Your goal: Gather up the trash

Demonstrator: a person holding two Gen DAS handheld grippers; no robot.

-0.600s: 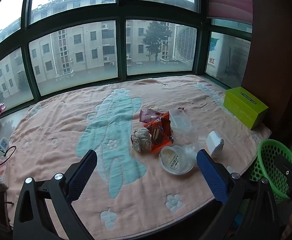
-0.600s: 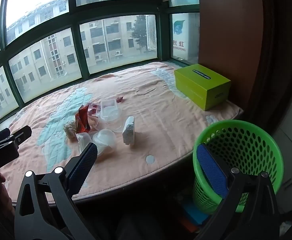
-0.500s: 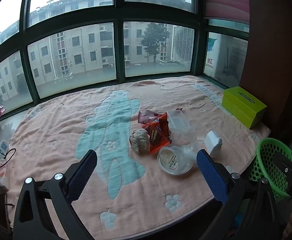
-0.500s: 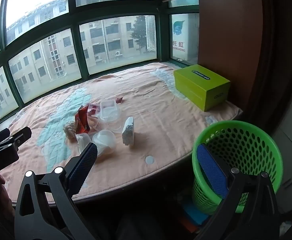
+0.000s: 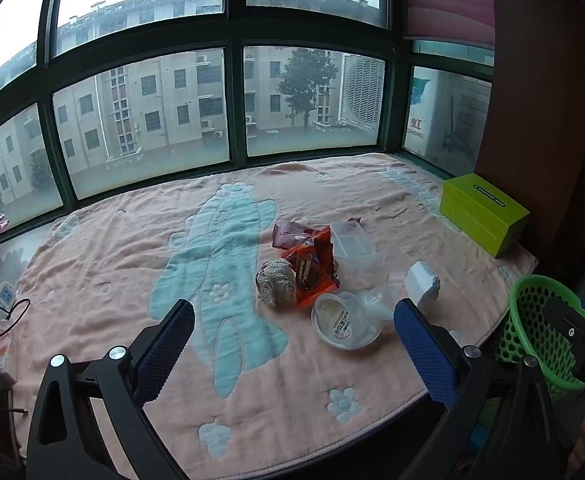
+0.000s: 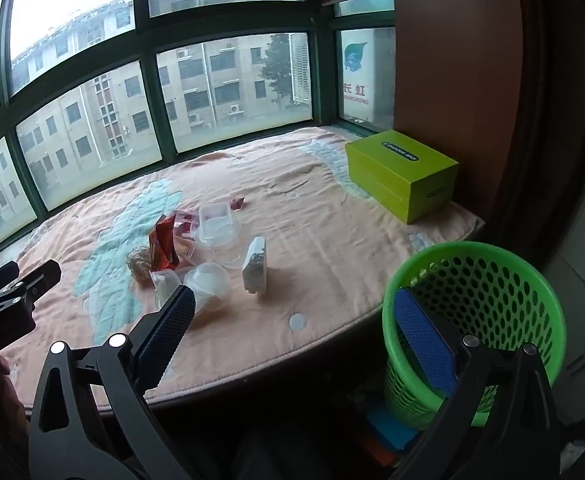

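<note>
Since the earlier frames little has moved: in the left wrist view the trash pile and the green basket have slid slightly leftward and downward, while the right wrist view is staying almost unchanged.

In the left wrist view, the left gripper (image 5: 292, 344) is hanging with its jaws spread wide, nothing between them, above a window ledge that is wearing a pink blanket (image 5: 112, 264) with a pale blue figure on it. The trash is lying in a loose cluster right of the blanket's middle: a crumpled paper ball (image 5: 275, 281) touching an orange snack wrapper (image 5: 310, 268), a dark red wrapper (image 5: 290, 234) behind it, a clear plastic tub (image 5: 352, 244) to the right, a round lidded cup (image 5: 339, 320) in front, and a white foam chunk (image 5: 421, 283) near the blanket's right edge. A lime-green box (image 5: 482, 214) is sitting in the far right corner. The green basket (image 5: 532, 320) is standing just off the ledge at the right, partly behind the right gripper's black frame.

In the right wrist view, the right gripper (image 6: 292, 340) is likewise gaping, empty, with the same basket (image 6: 492, 280) standing by its right finger. The foam chunk (image 6: 255, 266) is standing upright, nearest of the trash to the basket. The left gripper's finger tips are poking in at the left edge.
</note>
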